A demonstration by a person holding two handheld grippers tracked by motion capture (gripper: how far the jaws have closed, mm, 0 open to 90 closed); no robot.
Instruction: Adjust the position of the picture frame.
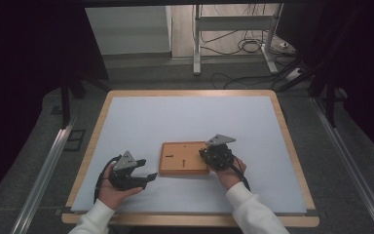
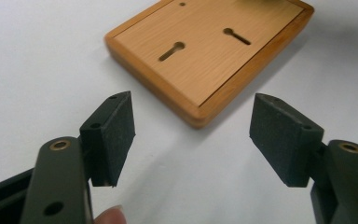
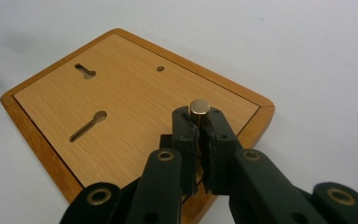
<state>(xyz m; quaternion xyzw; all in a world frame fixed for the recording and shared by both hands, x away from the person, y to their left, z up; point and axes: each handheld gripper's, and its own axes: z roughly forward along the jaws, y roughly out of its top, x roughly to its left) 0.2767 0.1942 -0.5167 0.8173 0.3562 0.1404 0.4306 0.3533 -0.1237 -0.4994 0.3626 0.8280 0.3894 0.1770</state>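
Note:
A flat wooden board (image 1: 184, 157) with two keyhole slots and one small round hole lies on the white mat, near the front middle. My right gripper (image 1: 205, 153) hovers over the board's right edge, shut on a small brass-coloured metal pin (image 3: 199, 107) whose round end sticks out past the jaw tips (image 3: 200, 122). Below it the board (image 3: 130, 102) shows its slots and hole. My left gripper (image 1: 143, 171) rests left of the board, jaws wide open with nothing between them (image 2: 193, 135). The board's near corner (image 2: 205, 51) lies just beyond its pads (image 2: 116, 126).
The white mat (image 1: 185, 117) covers a table with a wooden rim (image 1: 93, 141). Beyond the far edge stand a metal frame (image 1: 197, 44) and loose cables (image 1: 243, 46) on the floor. Aluminium rails (image 1: 44, 170) run along both sides.

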